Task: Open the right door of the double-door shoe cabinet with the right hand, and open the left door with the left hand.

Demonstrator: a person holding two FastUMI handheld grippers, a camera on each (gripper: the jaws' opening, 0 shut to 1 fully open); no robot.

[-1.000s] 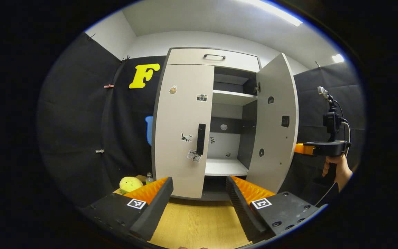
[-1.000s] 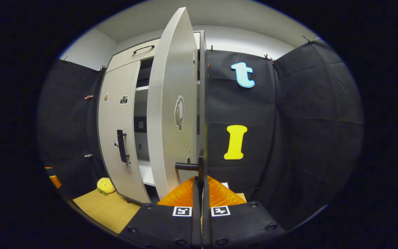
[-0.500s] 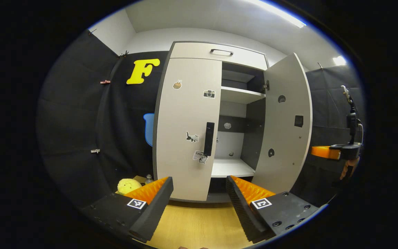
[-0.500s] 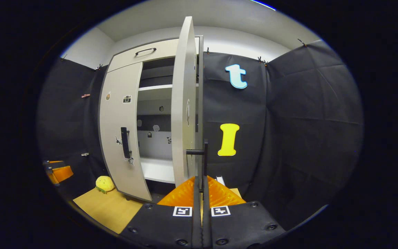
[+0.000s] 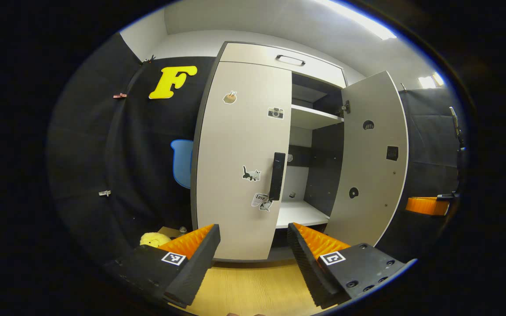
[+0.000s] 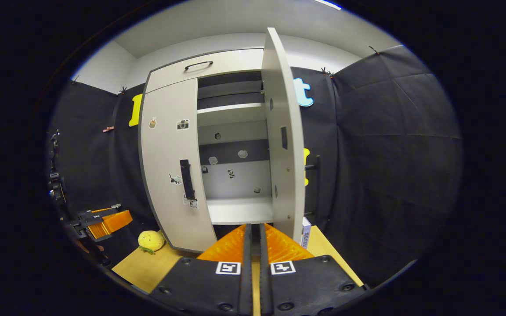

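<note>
The right door [image 5: 374,162] stood swung wide open at the right of the left gripper view, its inner face toward the camera and the shelves [image 5: 314,116] exposed. The left door [image 5: 242,158] remained shut, filling the centre of that frame. Its handle [image 5: 277,176], a dark bar with its long axis vertical, sat at the door's right edge, above and slightly right of centre between the left tongs [image 5: 253,245], which were spread wide apart and held nothing. The left tongs stood well short of the handle, facing it nearly head-on. In the right gripper view the right tongs [image 6: 256,245] were closed to a thin gap with nothing seen between them; the open door's edge [image 6: 281,131] rose just above them, and that door's own handle [image 6: 313,169] lay on its far side, apart from the tongs. The left tongs were judged the nearer to the shut door's handle. The coming move would likely call for a forward, upward reach, fingers straddling the vertical bar from either side.
</note>
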